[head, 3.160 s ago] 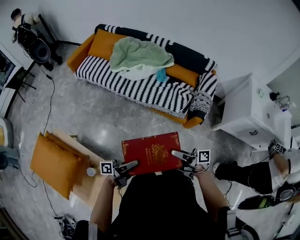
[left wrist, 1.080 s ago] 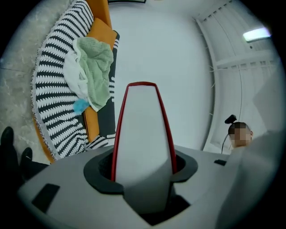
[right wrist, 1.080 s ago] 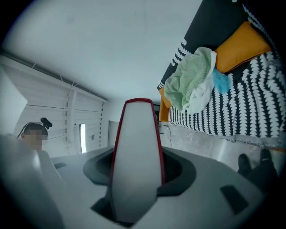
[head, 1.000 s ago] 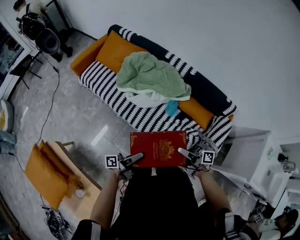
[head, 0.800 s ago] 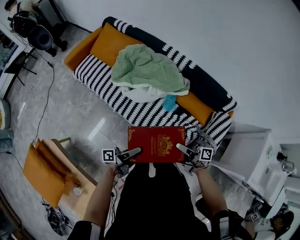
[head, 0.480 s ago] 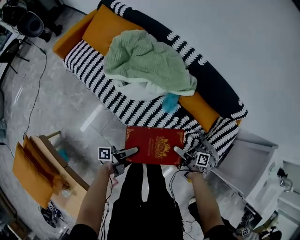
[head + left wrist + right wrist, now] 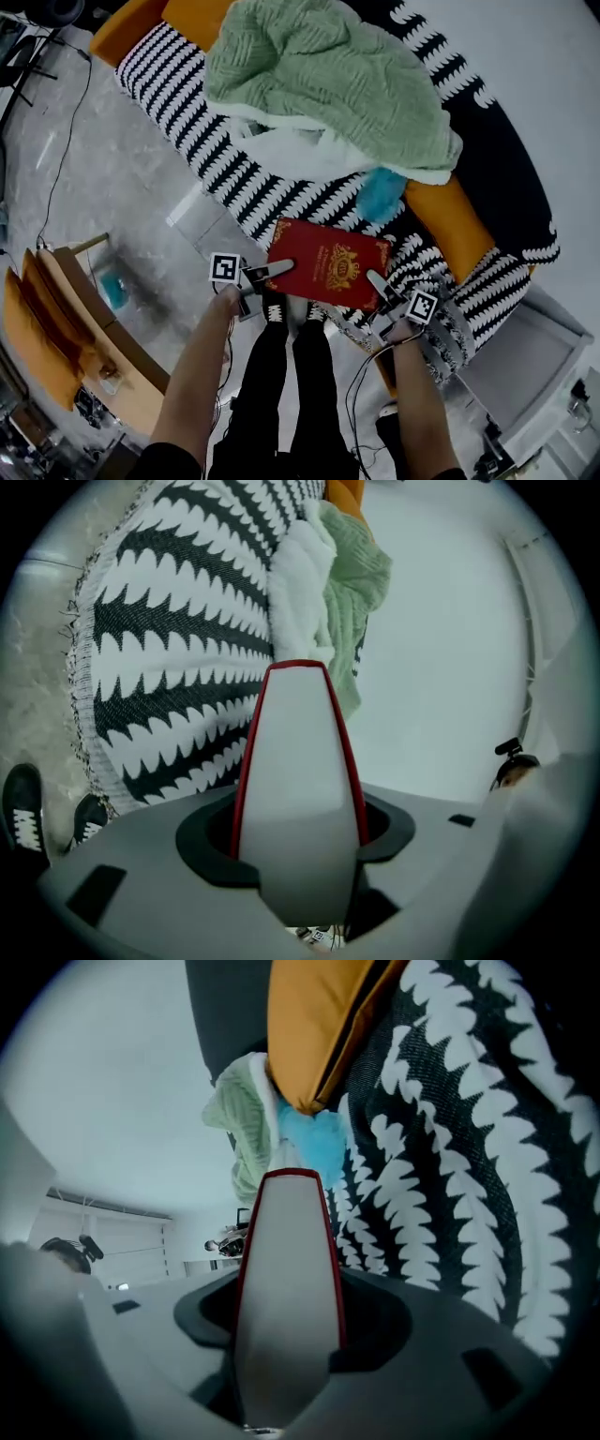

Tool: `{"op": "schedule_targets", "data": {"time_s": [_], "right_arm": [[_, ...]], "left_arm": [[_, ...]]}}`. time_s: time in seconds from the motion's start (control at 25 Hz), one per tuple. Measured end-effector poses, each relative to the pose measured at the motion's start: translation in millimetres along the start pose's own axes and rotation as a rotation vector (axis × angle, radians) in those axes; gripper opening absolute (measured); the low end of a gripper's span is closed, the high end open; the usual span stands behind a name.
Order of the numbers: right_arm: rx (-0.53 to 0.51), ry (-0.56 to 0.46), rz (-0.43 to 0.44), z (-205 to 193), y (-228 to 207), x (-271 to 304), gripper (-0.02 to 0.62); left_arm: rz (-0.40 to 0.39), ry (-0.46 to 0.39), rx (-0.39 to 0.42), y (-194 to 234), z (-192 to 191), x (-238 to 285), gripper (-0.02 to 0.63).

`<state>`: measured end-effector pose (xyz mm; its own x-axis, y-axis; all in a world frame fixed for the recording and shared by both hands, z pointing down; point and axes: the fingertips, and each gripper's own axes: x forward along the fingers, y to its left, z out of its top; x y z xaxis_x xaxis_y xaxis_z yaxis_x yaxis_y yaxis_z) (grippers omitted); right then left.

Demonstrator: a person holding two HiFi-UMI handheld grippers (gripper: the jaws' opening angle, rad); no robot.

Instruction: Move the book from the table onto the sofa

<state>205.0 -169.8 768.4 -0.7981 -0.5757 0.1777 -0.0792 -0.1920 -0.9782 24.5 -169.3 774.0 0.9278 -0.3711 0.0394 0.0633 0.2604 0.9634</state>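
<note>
Fingers (image 7: 272,271) of the left gripper (image 7: 279,270) are closed on the left short edge of the red book (image 7: 328,267), and those of the right gripper (image 7: 377,281) are closed on the opposite edge, each pair spread only as wide as the book is thick. In the head view one finger of each gripper lies across the top of the cover. In the left gripper view the book's (image 7: 298,789) white page block, edged in red, fills the gap between the jaws, and the right gripper view shows the book (image 7: 286,1279) the same way. The book is held flat with its gold-decorated cover up, over the front edge of the sofa seat (image 7: 253,187). Whether its underside touches the black-and-white striped cover (image 7: 169,667) I cannot tell. Just beyond its far edge lies a small blue cloth (image 7: 380,197), with an orange cushion (image 7: 450,220) beside that. Further along the seat a green knitted blanket (image 7: 328,84) is heaped over a white cloth (image 7: 291,150). Below the book are the person's black-trousered legs (image 7: 291,394) and their black-and-white shoes (image 7: 274,309) on a glossy grey stone floor (image 7: 122,187). A low wooden table (image 7: 141,375) with orange cushions (image 7: 37,319) against it stands well apart at the left, a white wall (image 7: 544,94) rises behind the sofa, and a white cabinet (image 7: 534,356) sits off the sofa's end.
</note>
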Motion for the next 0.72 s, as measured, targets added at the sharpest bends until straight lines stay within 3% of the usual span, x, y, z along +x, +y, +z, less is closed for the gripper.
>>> {"op": "schedule_targets", "data": {"time_s": [0.16, 0.32, 0.44, 0.6, 0.72], "right_arm": [[0.014, 0.022, -0.005, 10, -27, 6, 0.241], [0.009, 0.049, 0.000, 17, -40, 7, 0.244], [-0.041, 0.077, -0.037, 19, -48, 10, 0.244], [-0.163, 0.104, -0.133, 17, -55, 14, 0.264], [-0.165, 0.065, -0.275, 18, -67, 10, 0.275]], "left_arm": [[-0.005, 0.009, 0.000, 27, 10, 8, 0.242], [-0.014, 0.040, -0.052, 40, 7, 12, 0.250], [0.049, 0.030, -0.046, 52, 10, 8, 0.261], [0.127, -0.011, 0.026, 60, 18, 2, 0.287], [0.175, -0.062, 0.048, 59, 24, -4, 0.301]]}}
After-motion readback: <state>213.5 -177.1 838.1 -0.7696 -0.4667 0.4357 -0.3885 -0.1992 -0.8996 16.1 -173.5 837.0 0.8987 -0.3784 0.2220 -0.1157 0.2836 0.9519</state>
